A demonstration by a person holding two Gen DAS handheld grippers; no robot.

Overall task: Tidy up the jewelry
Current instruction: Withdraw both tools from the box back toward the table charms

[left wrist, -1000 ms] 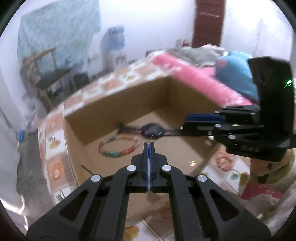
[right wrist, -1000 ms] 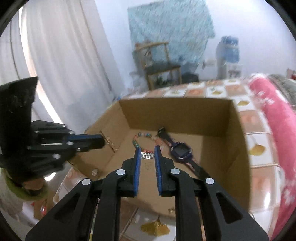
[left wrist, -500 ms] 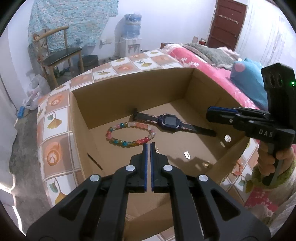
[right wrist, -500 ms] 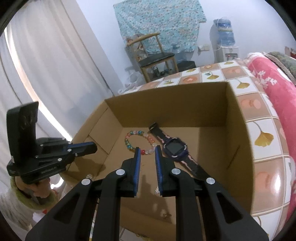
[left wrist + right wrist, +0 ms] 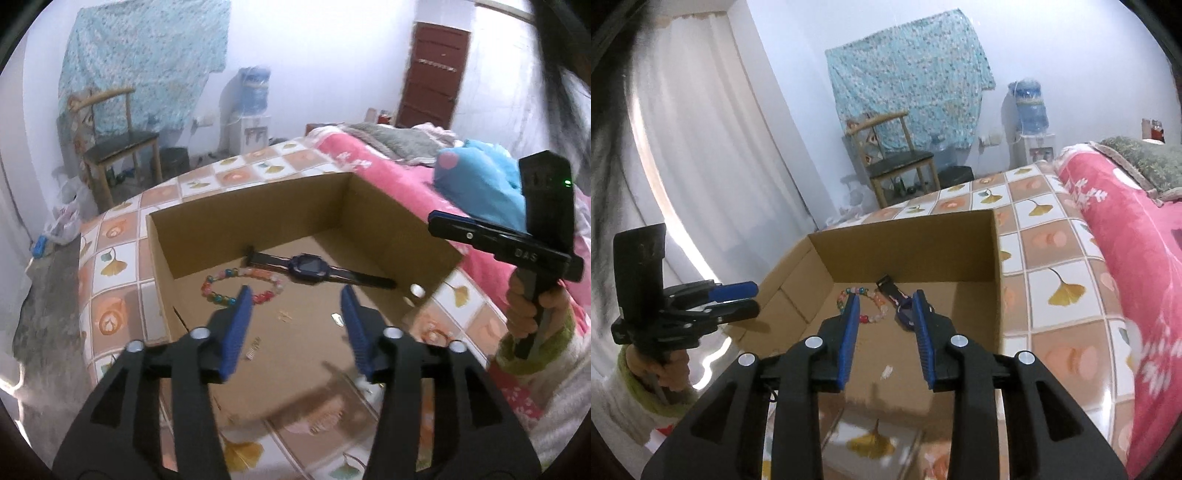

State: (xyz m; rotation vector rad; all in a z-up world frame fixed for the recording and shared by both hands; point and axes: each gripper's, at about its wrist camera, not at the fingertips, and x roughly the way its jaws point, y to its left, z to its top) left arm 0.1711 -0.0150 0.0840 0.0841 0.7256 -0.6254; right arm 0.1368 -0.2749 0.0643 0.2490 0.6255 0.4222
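The left wrist camera sits just behind its own black gripper with blue pads point(image 5: 297, 325) and looks forward and down, at close range, into the open brown cardboard box point(image 5: 255, 206) from its near edge. The right wrist camera sits likewise behind the right gripper point(image 5: 886, 332), angled down into the same box point(image 5: 905, 236). Both views share the box interior, the wooden chair point(image 5: 118, 140) point(image 5: 897, 162) and each other's gripper.
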